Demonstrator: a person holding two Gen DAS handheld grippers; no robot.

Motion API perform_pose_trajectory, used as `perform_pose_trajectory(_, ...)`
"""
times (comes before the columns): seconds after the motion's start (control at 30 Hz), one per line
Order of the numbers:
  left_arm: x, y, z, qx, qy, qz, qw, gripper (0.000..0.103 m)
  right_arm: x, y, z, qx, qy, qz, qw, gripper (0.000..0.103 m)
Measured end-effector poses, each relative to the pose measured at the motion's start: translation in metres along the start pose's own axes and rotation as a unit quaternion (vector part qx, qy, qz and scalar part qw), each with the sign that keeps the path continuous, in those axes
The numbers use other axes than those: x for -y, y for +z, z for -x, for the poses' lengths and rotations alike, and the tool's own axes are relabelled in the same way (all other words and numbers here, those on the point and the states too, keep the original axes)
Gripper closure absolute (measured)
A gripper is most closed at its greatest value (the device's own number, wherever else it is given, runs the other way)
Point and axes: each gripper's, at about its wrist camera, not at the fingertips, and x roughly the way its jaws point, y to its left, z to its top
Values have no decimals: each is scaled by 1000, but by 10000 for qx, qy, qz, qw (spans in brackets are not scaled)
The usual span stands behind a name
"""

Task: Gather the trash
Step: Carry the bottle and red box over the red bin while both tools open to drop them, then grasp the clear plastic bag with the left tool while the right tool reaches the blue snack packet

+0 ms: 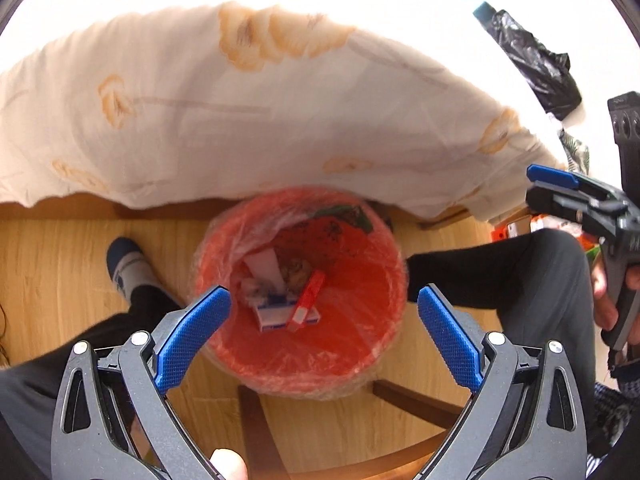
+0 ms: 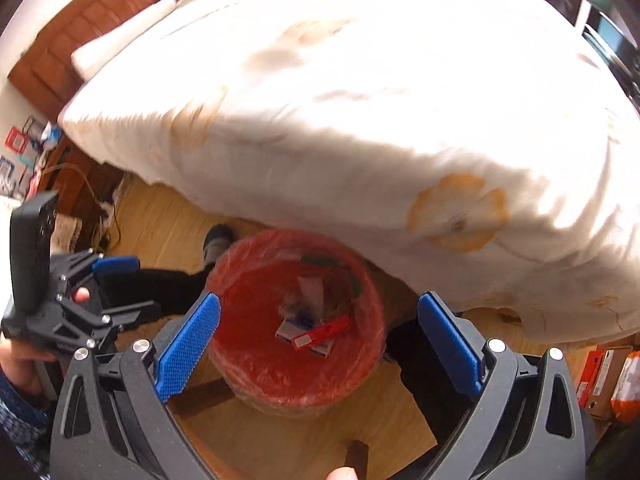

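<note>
A red bin point(image 1: 360, 344) lined with clear plastic stands on the wooden floor below both grippers; it also shows in the right wrist view point(image 2: 256, 364). Inside lie a red wrapper point(image 1: 307, 300), a blue-and-white box point(image 1: 276, 314), white paper and other scraps; the red wrapper shows in the right wrist view point(image 2: 322, 333) too. My left gripper point(image 1: 324, 312) is open and empty above the bin. My right gripper point(image 2: 319, 322) is open and empty above the bin; it shows at the right edge of the left wrist view point(image 1: 536, 186).
A bed with a cream flowered sheet point(image 1: 248, 120) overhangs just behind the bin. The person's dark-trousered legs point(image 1: 500, 276) and socked foot point(image 1: 126, 266) flank the bin. A wooden chair frame point(image 1: 256, 420) is below. A black plastic bag point(image 1: 536, 64) lies on the bed. Boxes point(image 2: 600, 376) stand at right.
</note>
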Motion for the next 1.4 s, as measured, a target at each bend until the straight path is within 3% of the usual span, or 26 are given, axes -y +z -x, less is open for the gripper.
perform_pose_trajectory(0.37, 28, 63, 42, 814, 254, -534, 9949, 6, 73, 54, 54, 810, -370, -864, 9923, 5)
perform_pose_trajectory(0.83, 60, 199, 55, 1588, 356, -1102, 9805, 6, 137, 96, 64, 1140, -781, -1146, 9838, 5)
perform_pose_trajectory(1.0, 68, 248, 42, 1812, 347, -1219, 9753, 6, 148, 113, 57, 1183, -800, -1151, 9830, 5)
perform_pose_trajectory(1.23, 74, 304, 9, 1786, 599, -1504, 9705, 6, 159, 139, 42, 1183, -834, -1098, 9834, 5)
perform_pose_trajectory(1.4, 71, 336, -15, 1727, 619, -1489, 9717, 6, 163, 163, 34, 1197, -869, -997, 9840, 5)
